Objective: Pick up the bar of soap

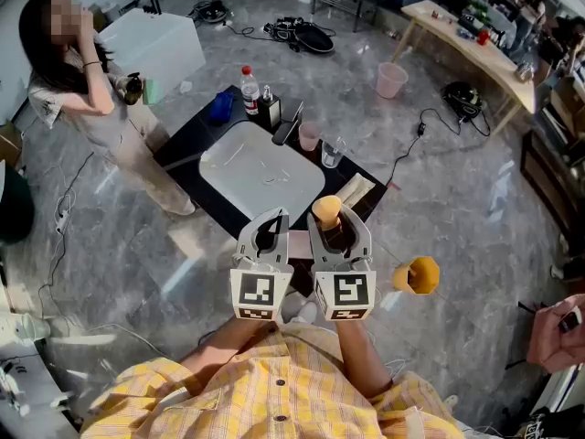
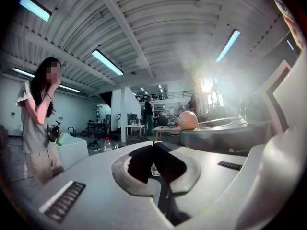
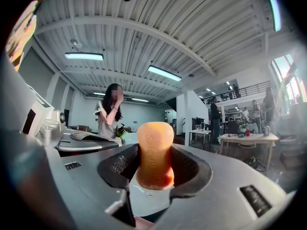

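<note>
The bar of soap (image 1: 326,210) is orange and rounded, and it stands upright between the jaws of my right gripper (image 1: 327,225), which is shut on it. In the right gripper view the soap (image 3: 155,153) fills the gap between the dark pads (image 3: 189,166) and rises above them. My left gripper (image 1: 271,233) is held close beside the right one, shut with nothing in it; its tips meet in the left gripper view (image 2: 153,143). From there the soap (image 2: 188,120) shows at the right. Both grippers are lifted well above the black table (image 1: 196,135).
On the black table sits a white basin (image 1: 260,172), with a red-capped bottle (image 1: 249,90), a pink cup (image 1: 309,136) and a glass (image 1: 332,154) along its far side. A person (image 1: 91,99) stands at the left. An orange object (image 1: 419,275) lies on the floor to the right.
</note>
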Demonstrator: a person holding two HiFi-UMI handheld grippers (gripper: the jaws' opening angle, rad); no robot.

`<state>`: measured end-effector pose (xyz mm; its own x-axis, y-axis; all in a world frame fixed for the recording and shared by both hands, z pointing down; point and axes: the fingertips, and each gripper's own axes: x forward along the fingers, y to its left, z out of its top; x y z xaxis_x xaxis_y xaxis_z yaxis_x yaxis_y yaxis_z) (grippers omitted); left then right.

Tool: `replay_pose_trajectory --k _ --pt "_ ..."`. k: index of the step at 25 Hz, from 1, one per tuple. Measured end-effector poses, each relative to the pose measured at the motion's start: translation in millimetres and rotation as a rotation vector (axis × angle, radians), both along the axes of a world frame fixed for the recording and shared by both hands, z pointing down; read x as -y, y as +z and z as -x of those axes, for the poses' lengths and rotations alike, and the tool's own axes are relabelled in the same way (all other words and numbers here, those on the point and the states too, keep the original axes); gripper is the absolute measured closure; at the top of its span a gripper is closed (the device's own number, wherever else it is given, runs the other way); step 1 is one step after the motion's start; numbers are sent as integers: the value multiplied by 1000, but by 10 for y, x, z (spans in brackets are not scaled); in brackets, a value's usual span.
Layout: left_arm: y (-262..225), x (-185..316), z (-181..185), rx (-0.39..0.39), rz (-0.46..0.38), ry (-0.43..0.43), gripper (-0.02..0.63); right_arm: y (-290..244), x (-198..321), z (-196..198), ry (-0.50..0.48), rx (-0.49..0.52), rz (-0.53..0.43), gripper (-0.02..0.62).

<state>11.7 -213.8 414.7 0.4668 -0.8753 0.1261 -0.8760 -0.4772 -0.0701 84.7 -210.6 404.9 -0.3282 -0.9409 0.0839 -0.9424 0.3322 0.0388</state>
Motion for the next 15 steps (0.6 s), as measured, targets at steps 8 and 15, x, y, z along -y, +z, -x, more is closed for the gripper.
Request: replay_pose_trajectory --k 8,15 --pt "-5 -17 27 -5 -2 -1 595 17 -15 35 -3 -3 -2 383" --pt "-49 -24 40 -9 -1 1 595 -4 -26 52 -1 -7 0 383"
